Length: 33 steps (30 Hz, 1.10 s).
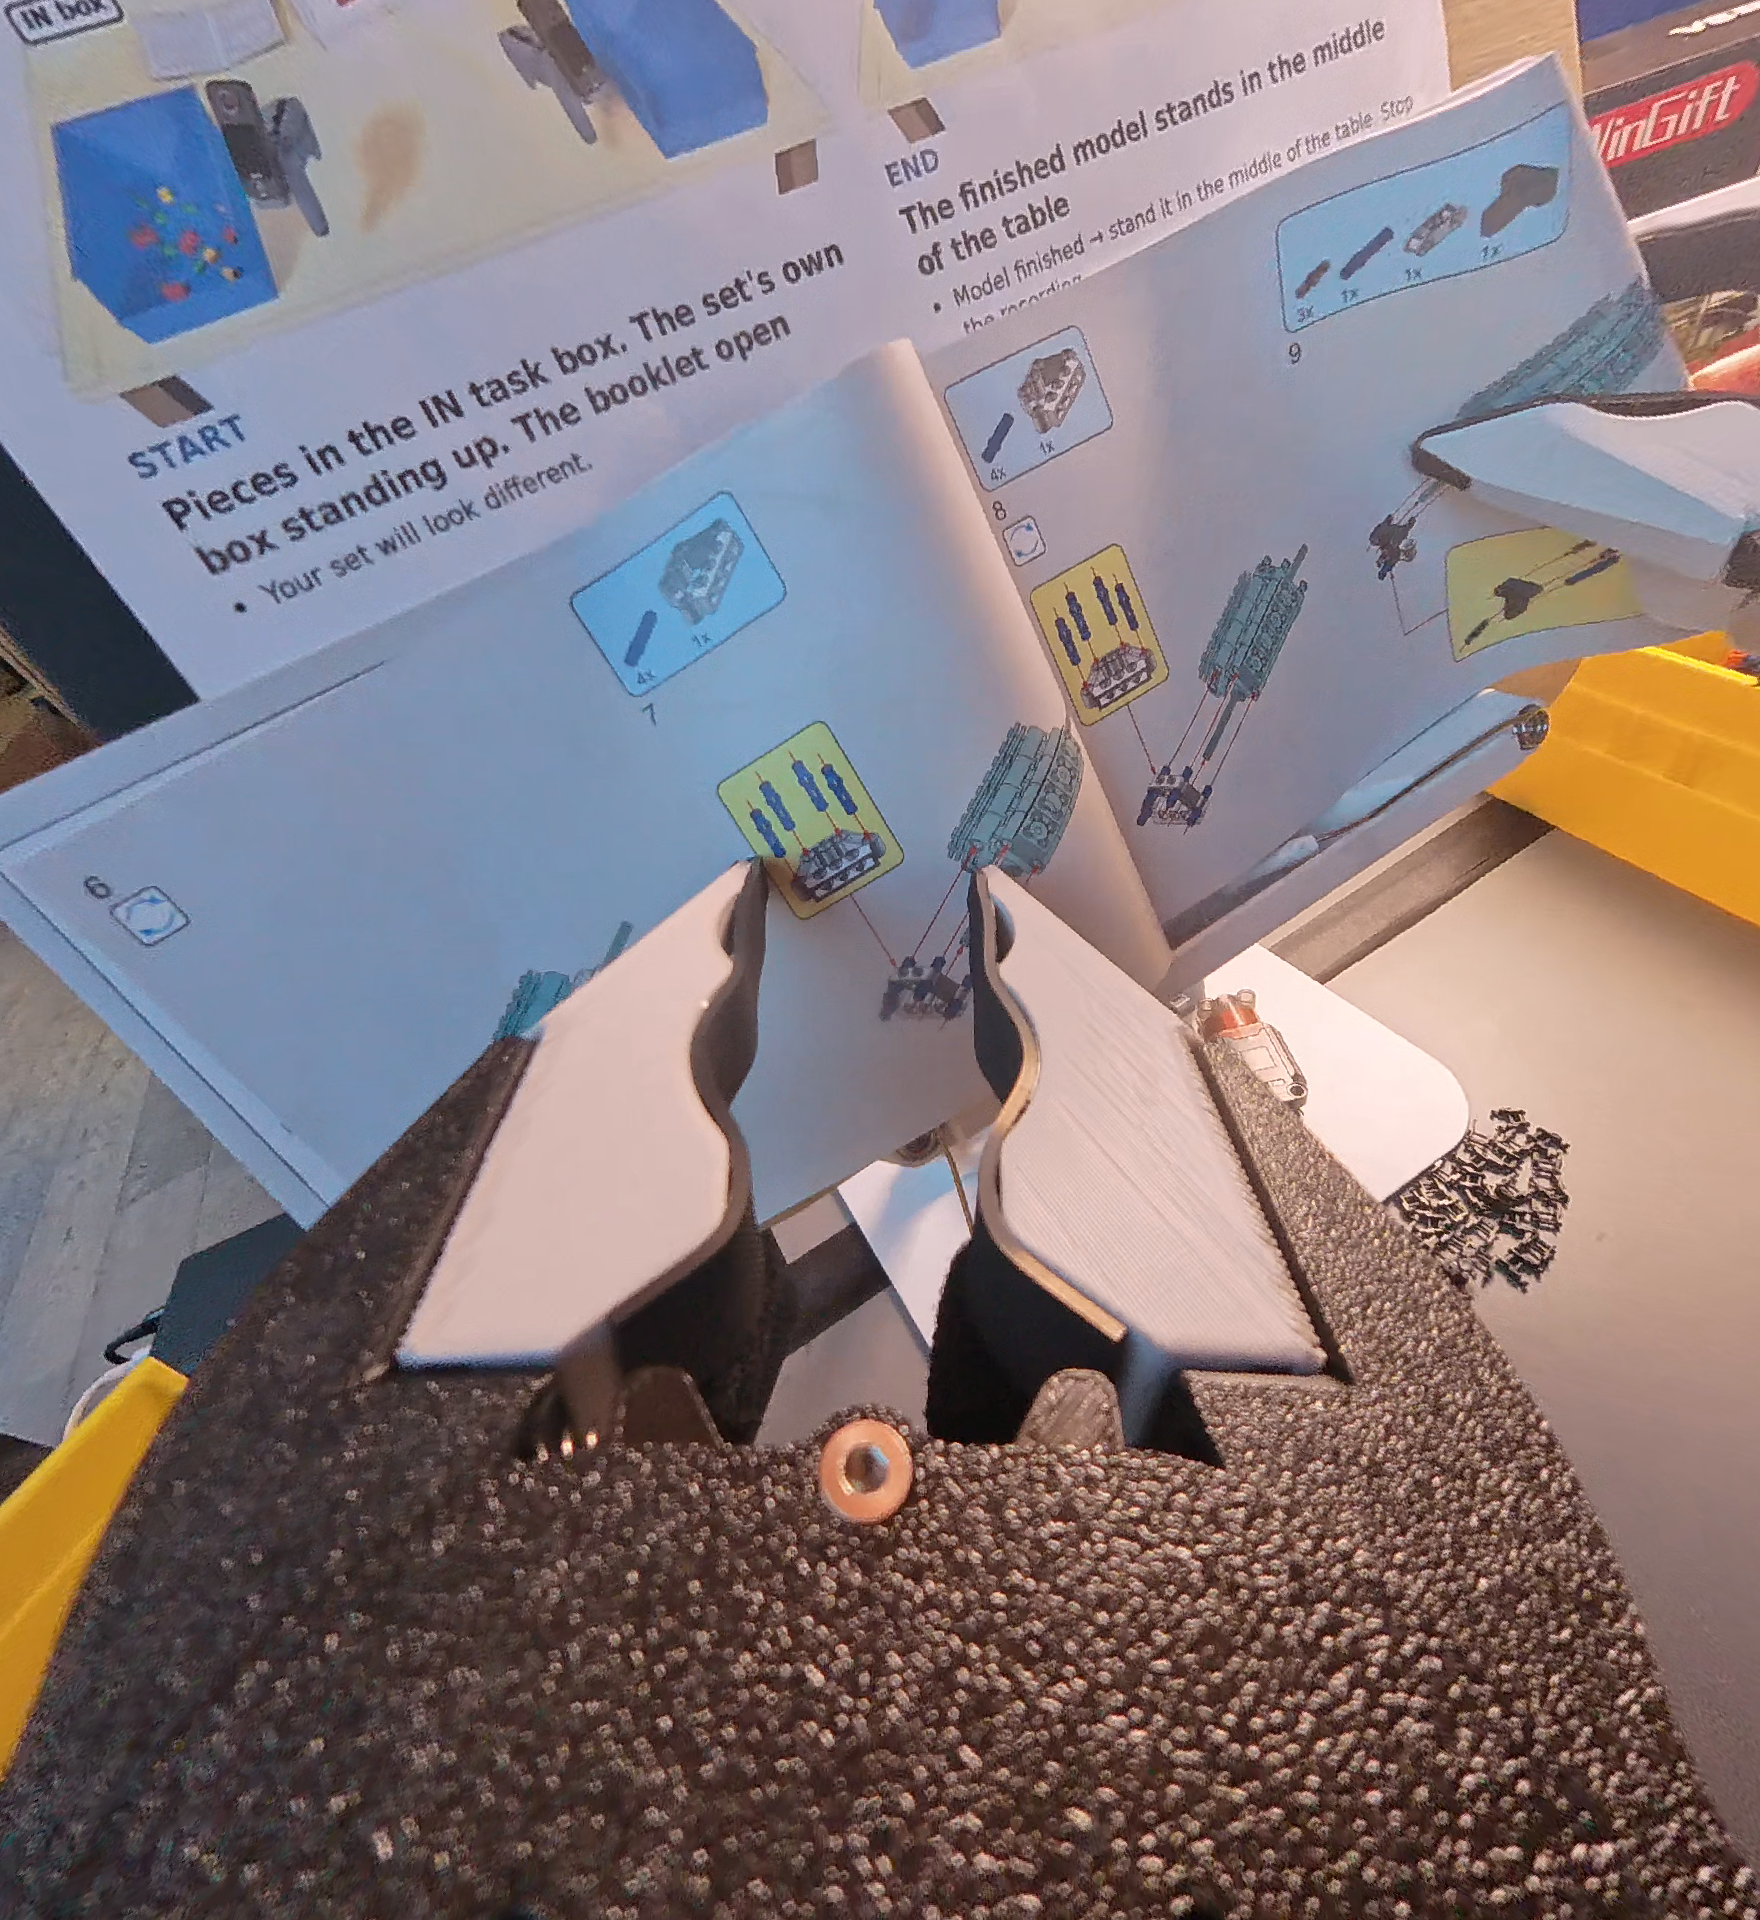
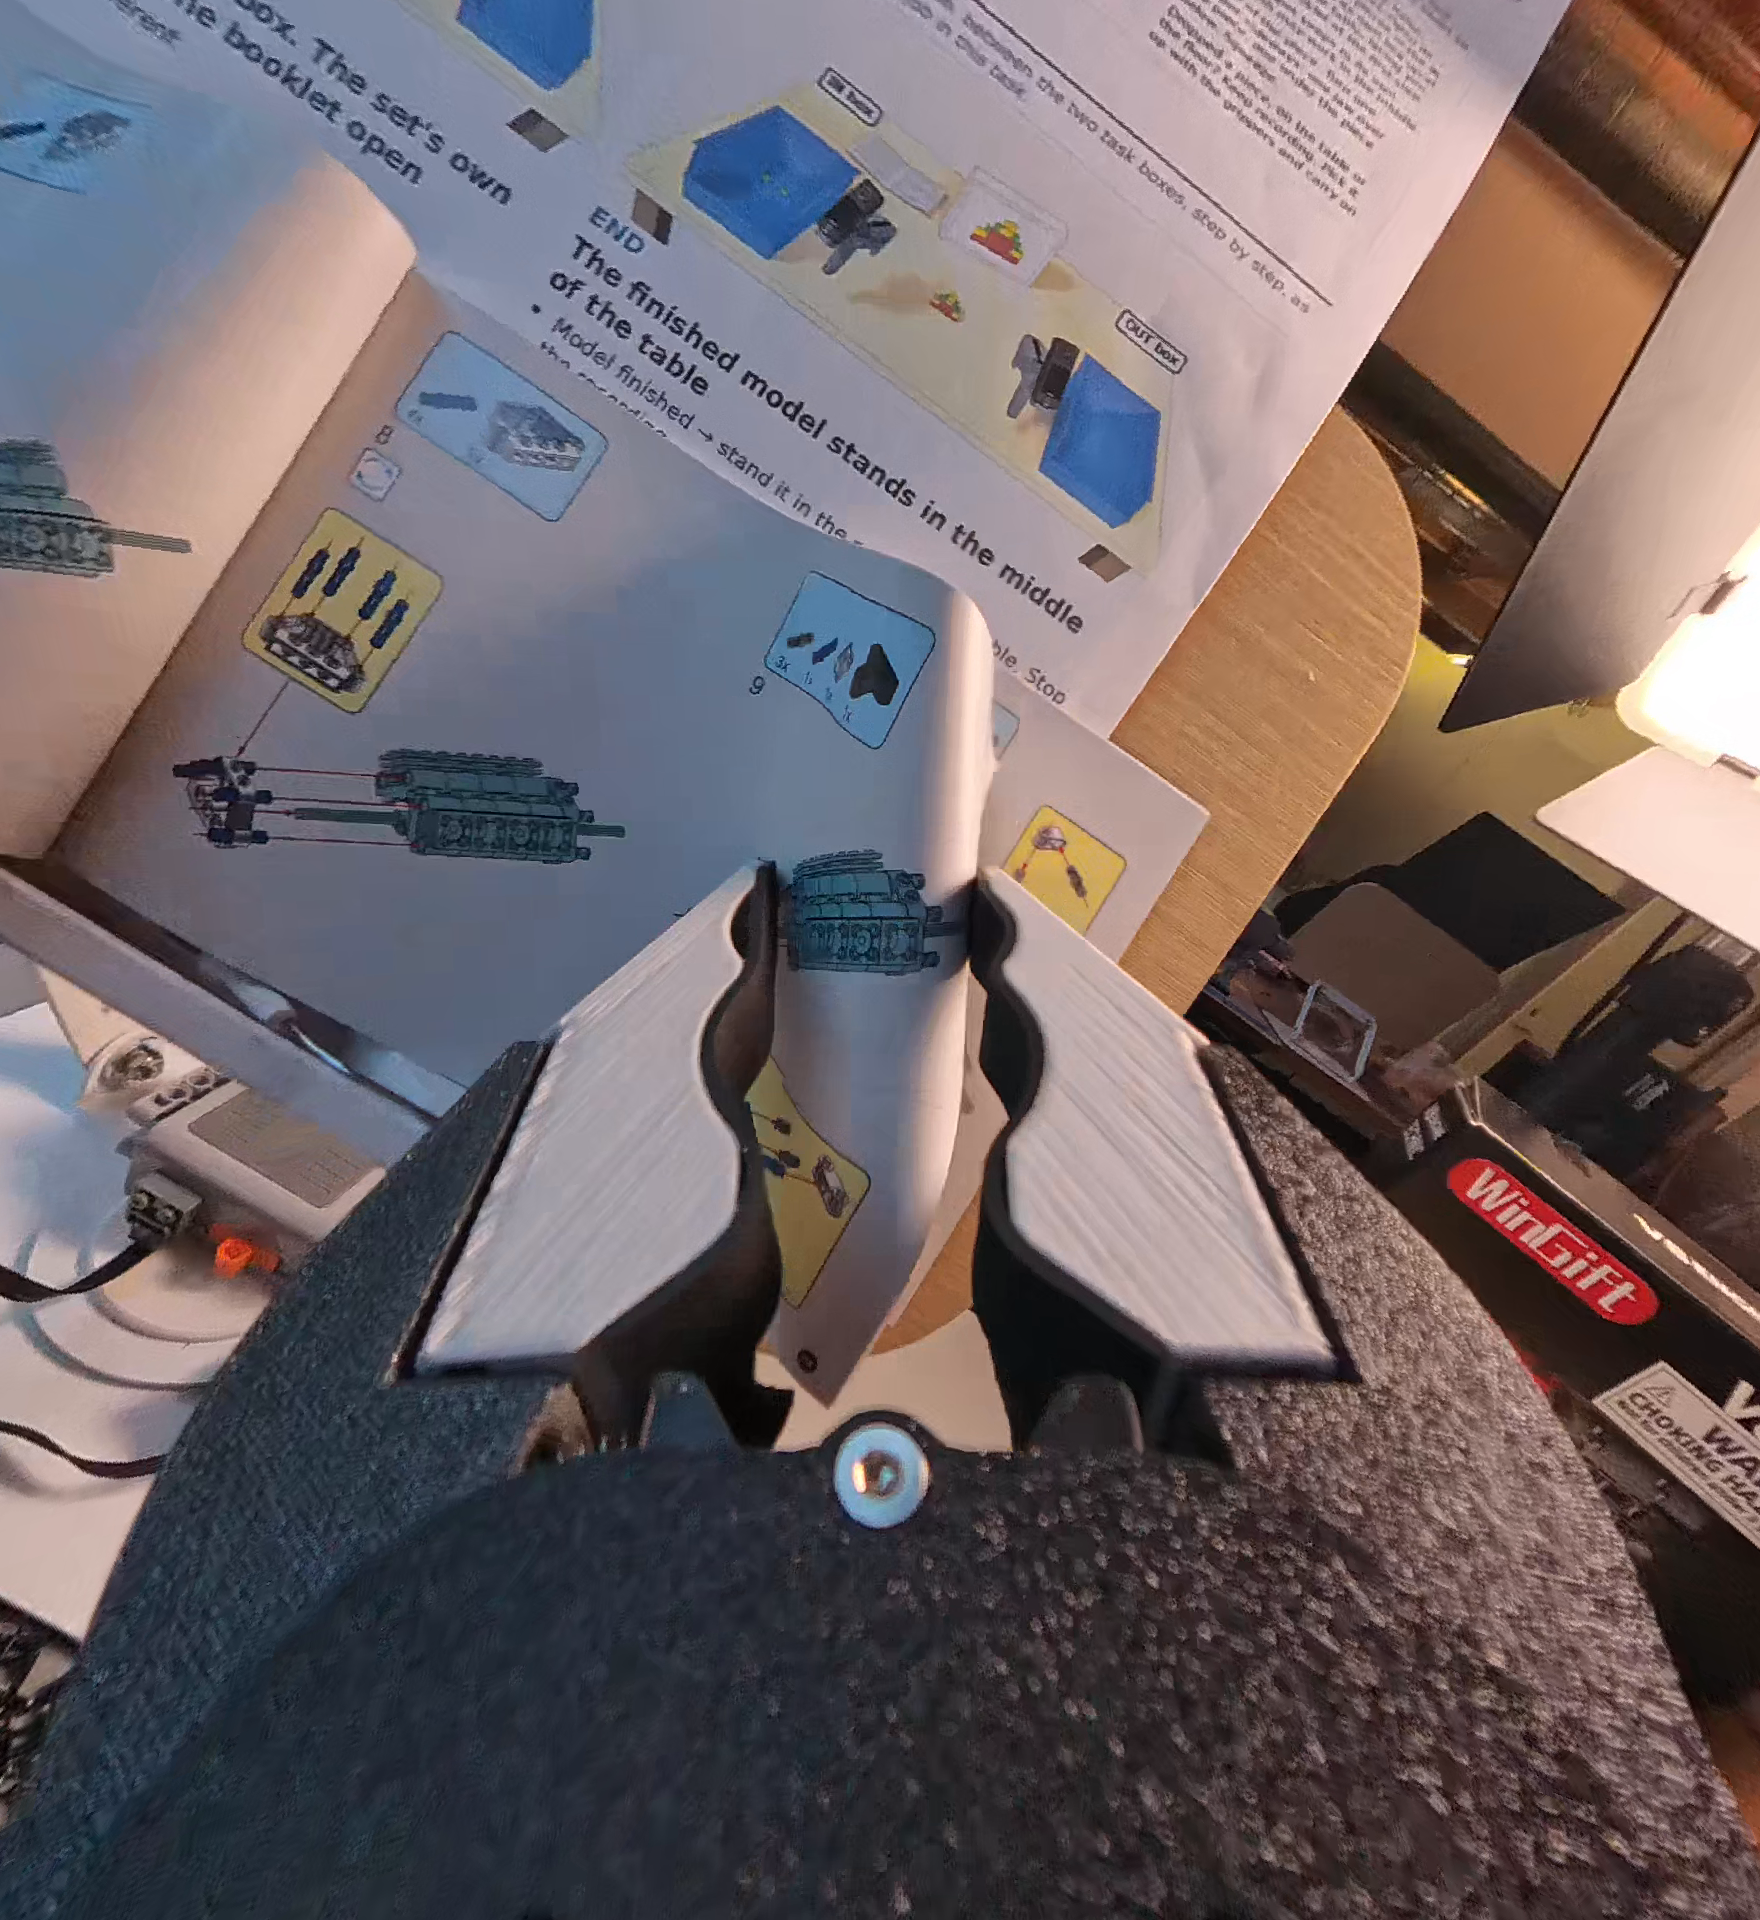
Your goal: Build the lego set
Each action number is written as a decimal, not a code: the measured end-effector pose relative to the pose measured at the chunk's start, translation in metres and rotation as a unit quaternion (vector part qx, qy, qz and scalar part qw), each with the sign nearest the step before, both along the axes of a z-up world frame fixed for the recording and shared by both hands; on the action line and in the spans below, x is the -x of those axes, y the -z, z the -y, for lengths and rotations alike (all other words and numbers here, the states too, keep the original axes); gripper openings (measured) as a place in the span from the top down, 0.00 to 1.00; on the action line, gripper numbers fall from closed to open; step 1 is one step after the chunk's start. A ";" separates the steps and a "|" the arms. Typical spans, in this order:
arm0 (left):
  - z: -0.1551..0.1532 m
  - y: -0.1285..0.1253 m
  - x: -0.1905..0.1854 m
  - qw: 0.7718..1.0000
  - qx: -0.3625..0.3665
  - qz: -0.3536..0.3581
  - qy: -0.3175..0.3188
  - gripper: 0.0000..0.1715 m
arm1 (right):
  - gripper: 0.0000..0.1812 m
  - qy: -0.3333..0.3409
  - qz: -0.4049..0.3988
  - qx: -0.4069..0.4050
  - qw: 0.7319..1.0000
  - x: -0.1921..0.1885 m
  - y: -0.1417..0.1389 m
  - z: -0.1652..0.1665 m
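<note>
My left gripper (image 1: 865, 894) hangs spread, gripping nothing, before the open booklet (image 1: 564, 790). In the right view, my right gripper (image 2: 871, 904) straddles a curling page (image 2: 886, 748), jaws apart, perhaps just touching it.

open booklet (image 1: 564, 831) propped upright, right page curled | printed sheet (image 1: 564, 343) standing behind it | yellow bin (image 1: 1686, 769) at right | pile of small black pieces (image 1: 1489, 1195) on grey worktop (image 1: 1634, 1091) | dark product box (image 2: 1582, 1299) beside booklet | grey battery box (image 2: 242, 1153) with black cable
</note>
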<state>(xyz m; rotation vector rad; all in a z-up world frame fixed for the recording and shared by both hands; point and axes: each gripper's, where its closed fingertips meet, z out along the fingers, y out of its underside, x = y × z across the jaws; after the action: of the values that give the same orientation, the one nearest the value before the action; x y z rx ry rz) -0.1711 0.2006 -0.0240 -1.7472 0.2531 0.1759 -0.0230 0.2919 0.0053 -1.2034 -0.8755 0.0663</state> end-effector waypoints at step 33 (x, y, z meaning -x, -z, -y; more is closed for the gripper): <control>0.005 -0.008 -0.050 0.998 0.032 -0.044 0.034 0.78 | 0.25 -0.045 0.000 0.043 0.998 0.007 0.000 -0.003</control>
<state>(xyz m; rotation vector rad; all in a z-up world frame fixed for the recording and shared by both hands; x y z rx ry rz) -0.1216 0.1956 -0.0160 -1.7933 0.3856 0.1979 -0.0304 0.2950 0.0055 -1.2435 -0.9347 0.1783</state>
